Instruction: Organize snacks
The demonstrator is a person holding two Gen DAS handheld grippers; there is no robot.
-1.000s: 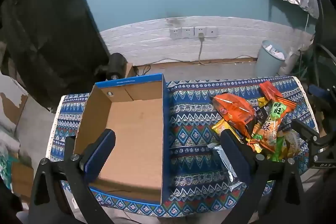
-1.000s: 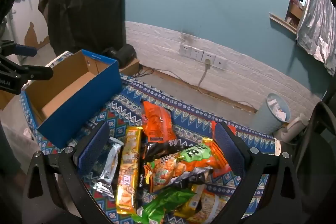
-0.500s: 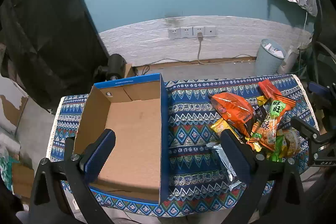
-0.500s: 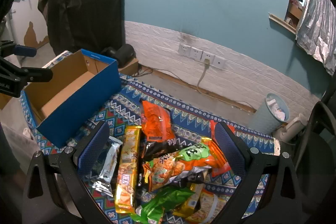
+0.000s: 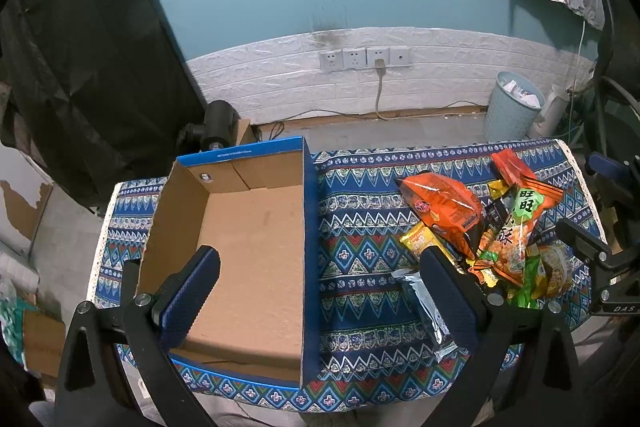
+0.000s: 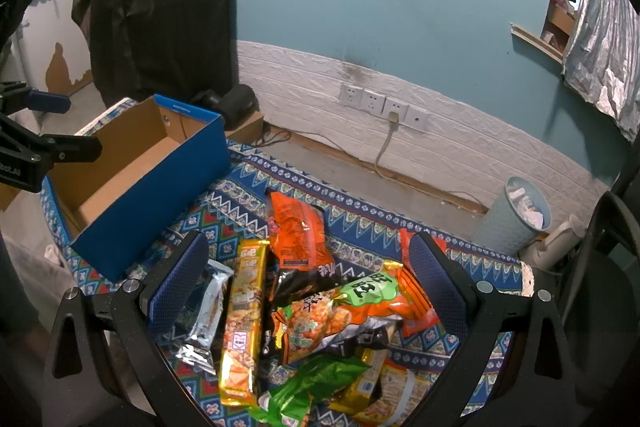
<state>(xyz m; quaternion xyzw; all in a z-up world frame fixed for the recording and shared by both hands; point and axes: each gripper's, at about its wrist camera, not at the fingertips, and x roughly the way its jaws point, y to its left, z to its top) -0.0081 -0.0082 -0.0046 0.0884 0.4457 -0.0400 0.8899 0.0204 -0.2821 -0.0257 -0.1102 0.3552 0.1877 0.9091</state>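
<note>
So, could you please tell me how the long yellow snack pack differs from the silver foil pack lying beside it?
The long yellow snack pack is gold with printed food pictures, while the silver foil pack is plain metallic with little print showing. The yellow pack is longer and narrower; the silver one looks shorter and more crinkled. The yellow pack lies fully in view between the right claw's fingers, whereas one finger partly hides the silver one. Both lie flat on the patterned cloth, outside the box.

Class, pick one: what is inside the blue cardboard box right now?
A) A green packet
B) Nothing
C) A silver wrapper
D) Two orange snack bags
B: the box shows only its bare cardboard floor, while the snacks all lie on the patterned cloth beside it.
</note>
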